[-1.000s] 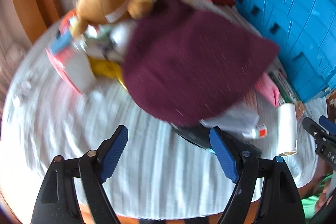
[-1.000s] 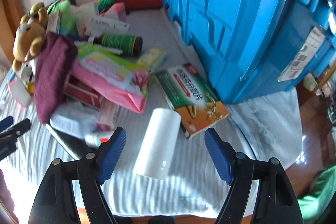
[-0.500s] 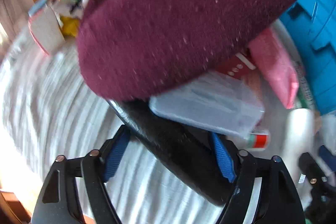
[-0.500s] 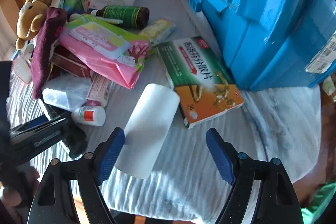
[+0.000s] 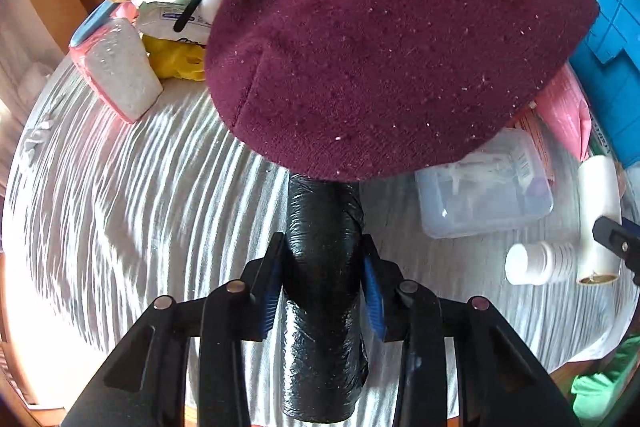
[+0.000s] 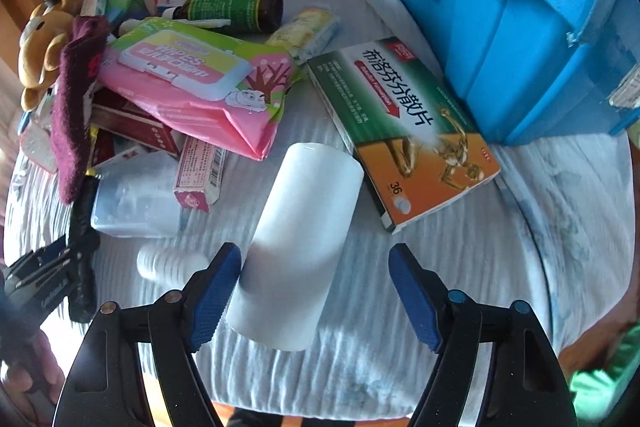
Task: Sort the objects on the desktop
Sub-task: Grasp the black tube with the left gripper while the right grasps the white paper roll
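The left gripper point(image 5: 323, 281) has closed its jaws onto the black roll point(image 5: 323, 307); the right gripper point(image 6: 316, 293) hovers wide open around the white roll point(image 6: 298, 247).

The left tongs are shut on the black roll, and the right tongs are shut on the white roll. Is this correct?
Not fully. The left tongs are shut on the black roll, but the right wrist view shows the right tongs open, with the white roll lying between them, ungripped.
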`<state>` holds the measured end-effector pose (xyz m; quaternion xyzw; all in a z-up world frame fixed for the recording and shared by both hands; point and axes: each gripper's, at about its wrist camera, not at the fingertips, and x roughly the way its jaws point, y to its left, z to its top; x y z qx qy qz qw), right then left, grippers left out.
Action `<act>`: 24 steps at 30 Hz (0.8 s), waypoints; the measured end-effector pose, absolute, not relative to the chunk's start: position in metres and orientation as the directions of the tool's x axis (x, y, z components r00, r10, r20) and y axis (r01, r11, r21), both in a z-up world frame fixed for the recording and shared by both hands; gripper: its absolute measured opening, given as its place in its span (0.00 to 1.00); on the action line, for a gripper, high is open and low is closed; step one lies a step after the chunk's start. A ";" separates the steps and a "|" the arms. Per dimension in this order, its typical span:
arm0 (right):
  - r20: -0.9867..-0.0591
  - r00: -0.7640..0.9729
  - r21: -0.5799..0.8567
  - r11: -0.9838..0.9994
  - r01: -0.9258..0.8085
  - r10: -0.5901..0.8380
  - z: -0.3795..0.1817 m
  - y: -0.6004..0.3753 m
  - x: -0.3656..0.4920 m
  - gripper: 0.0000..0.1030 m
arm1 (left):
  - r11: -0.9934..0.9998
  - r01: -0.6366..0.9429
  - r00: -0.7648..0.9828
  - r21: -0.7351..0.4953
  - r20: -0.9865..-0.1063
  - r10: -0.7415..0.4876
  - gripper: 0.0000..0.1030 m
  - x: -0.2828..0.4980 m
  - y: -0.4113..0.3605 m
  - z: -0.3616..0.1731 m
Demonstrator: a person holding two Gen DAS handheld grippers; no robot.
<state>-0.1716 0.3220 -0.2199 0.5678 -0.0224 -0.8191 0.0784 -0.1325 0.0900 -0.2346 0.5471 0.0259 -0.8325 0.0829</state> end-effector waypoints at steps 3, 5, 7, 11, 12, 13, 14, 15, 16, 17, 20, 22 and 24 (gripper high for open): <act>-0.932 -0.328 0.127 -0.987 0.101 -0.153 -0.221 0.320 -0.173 0.69 | -0.988 0.142 -0.384 0.063 -0.916 -0.114 0.34 -0.131 0.093 -0.234; -0.937 -0.317 0.121 -0.987 0.105 -0.149 -0.222 0.315 -0.173 0.52 | -0.988 0.140 -0.380 0.058 -0.919 -0.108 0.33 -0.130 0.092 -0.234; -0.943 -0.308 0.100 -0.990 0.099 -0.126 -0.226 0.312 -0.174 0.46 | -0.989 0.138 -0.377 0.054 -0.920 -0.103 0.33 -0.128 0.091 -0.233; -0.945 -0.303 0.096 -0.991 0.094 -0.121 -0.231 0.311 -0.174 0.45 | -0.990 0.133 -0.378 0.053 -0.920 -0.100 0.33 -0.127 0.089 -0.233; -0.945 -0.305 0.093 -0.991 0.094 -0.118 -0.231 0.310 -0.173 0.44 | -0.990 0.130 -0.379 0.051 -0.920 -0.097 0.33 -0.126 0.089 -0.233; -0.945 -0.306 0.092 -0.991 0.093 -0.116 -0.230 0.311 -0.172 0.44 | -0.991 0.127 -0.383 0.047 -0.919 -0.093 0.33 -0.125 0.088 -0.232; -0.944 -0.310 0.090 -0.992 0.093 -0.115 -0.229 0.311 -0.171 0.44 | -0.991 0.126 -0.390 0.046 -0.916 -0.092 0.33 -0.122 0.088 -0.230; -0.942 -0.316 0.087 -0.992 0.094 -0.112 -0.227 0.311 -0.169 0.44 | -0.991 0.124 -0.404 0.049 -0.910 -0.095 0.33 -0.118 0.087 -0.227; -0.940 -0.325 0.078 -0.992 0.098 -0.106 -0.224 0.311 -0.167 0.44 | -0.991 0.123 -0.411 0.052 -0.906 -0.098 0.33 -0.116 0.087 -0.225; -0.937 -0.335 0.071 -0.992 0.102 -0.101 -0.221 0.311 -0.165 0.44 | -0.991 0.123 -0.422 0.052 -0.901 -0.100 0.33 -0.112 0.086 -0.221; -0.927 -0.363 0.057 -0.992 0.113 -0.095 -0.209 0.310 -0.159 0.44 | -0.990 0.136 -0.452 0.046 -0.886 -0.103 0.33 -0.103 0.083 -0.208; -0.922 -0.377 0.047 -0.992 0.118 -0.089 -0.203 0.309 -0.157 0.44 | -0.988 0.145 -0.472 0.047 -0.875 -0.111 0.33 -0.098 0.081 -0.199; -0.920 -0.381 0.049 -0.993 0.112 -0.088 -0.200 0.310 -0.157 0.44 | -0.988 0.146 -0.483 0.047 -0.868 -0.113 0.33 -0.093 0.079 -0.192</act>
